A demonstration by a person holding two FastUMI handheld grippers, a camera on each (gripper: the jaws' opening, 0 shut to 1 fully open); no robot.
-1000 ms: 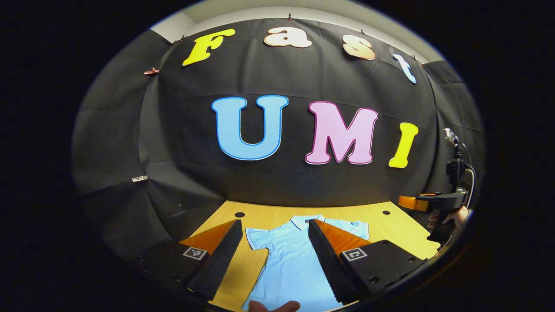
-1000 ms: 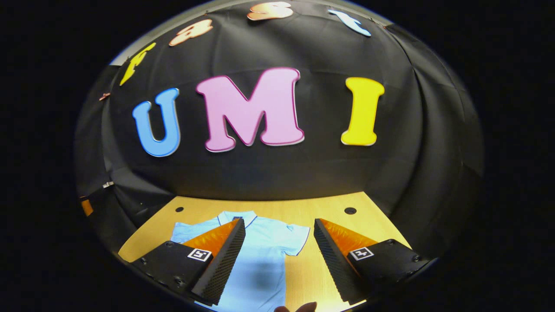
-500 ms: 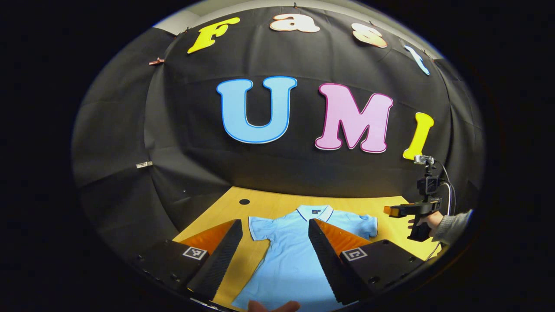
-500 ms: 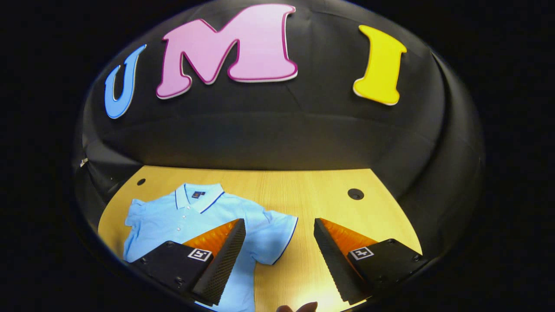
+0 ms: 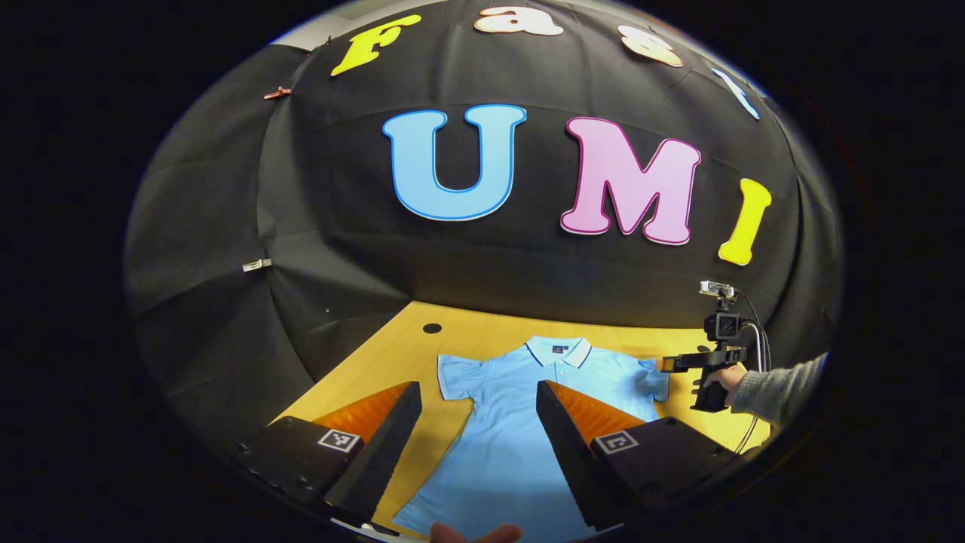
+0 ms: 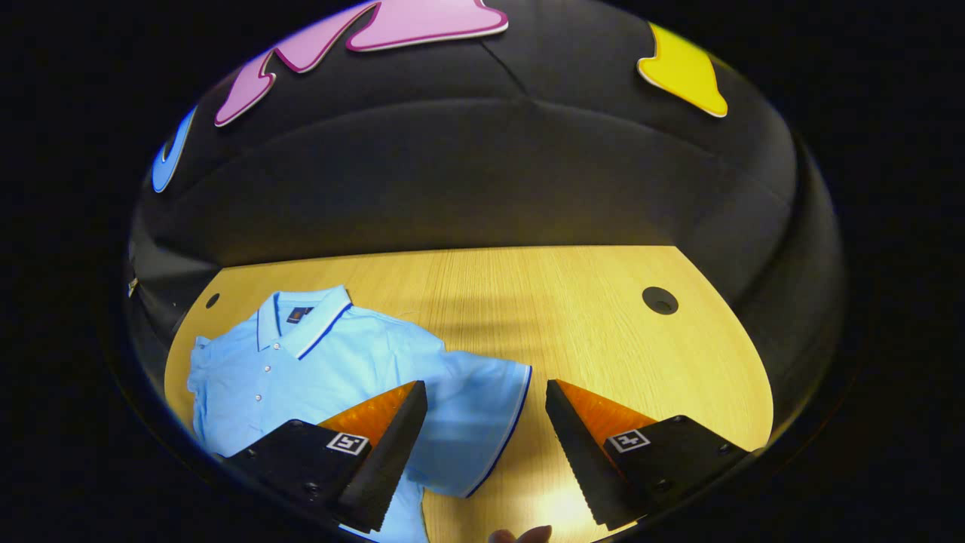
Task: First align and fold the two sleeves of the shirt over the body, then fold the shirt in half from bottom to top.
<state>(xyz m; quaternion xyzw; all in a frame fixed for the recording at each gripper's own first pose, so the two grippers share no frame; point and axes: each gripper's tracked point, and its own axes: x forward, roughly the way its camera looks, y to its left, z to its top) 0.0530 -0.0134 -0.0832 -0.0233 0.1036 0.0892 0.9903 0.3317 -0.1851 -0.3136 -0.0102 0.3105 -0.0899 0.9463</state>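
Laid flat and face up on the pale wooden tabletop [image 5: 392,354]: a light blue short-sleeved polo shirt with a white, dark-striped collar [image 5: 520,422], collar toward the black cloth wall, hem toward the holder, both sleeves spread out to the sides and not yet folded over the body, most likely so that each sleeve can be taken from its own side. On the left, poised above the near part of the table, the left gripper [image 5: 475,452], jaws spread wide, nothing between them and nothing touched; seen through the gap, the shirt's left flank and a strip of bare wood, with the left sleeve [image 5: 456,375] lying farther ahead, so probably waiting or lining up rather than reaching. Farther right in the left gripper view, held in a hand with a grey sleeve, the right gripper [image 5: 667,364], close beside the outer edge of the shirt's right sleeve. In the right gripper view, the same right gripper [image 6: 486,445] released and fully parted, straddling the dark-trimmed cuff of the right sleeve [image 6: 482,422] from above, one finger over the cloth and the other over bare wood; contact with the fabric hard to judge, no pinch made. Judged as the approach to the first sleeve fold.
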